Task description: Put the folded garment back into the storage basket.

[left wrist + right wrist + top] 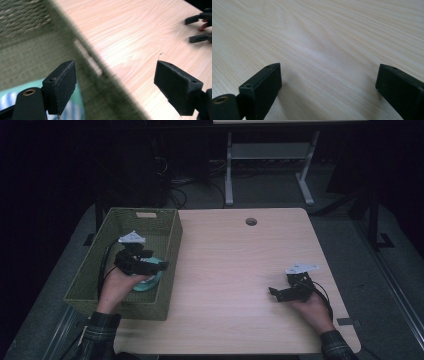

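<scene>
L gripper (159, 265) hangs over the basket (170, 251), at the basket's right wall, w/ jaws spread wide and nothing between the pads. Basket is green, woven, sits on the table's (235, 270) left edge and overhangs it a bit on the left side. A teal thing (150, 281) lies on the basket floor near its right wall, toward the near end, just under the L gripper; looks round, maybe a plate or lid, can't tell which. L hand (116, 287) comes up from the near edge, sleeve is plaid.

In the left gripper view the jaws stand far apart: one pad over the basket's inside, the other over bare tabletop, so the basket wall (100, 82) runs between them, blurred. No pad touches the wall as far as I can see. The teal thing (15, 93) shows at the bottom left of that view, w/ pale blue stripes or marks on it, partly behind the left pad.

R gripper (274, 294) rests low near the table's right edge, toward the near right corner, held by the R hand (312, 307). Its jaws are spread too, empty; in the right gripper view just bare wood (319, 50) lies between the pads. It points left across the table. R gripper is well apart from the basket. It shows far off at the top right of the left gripper view (200, 27).

Round hole (251, 221) in the tabletop near the far edge.
</scene>
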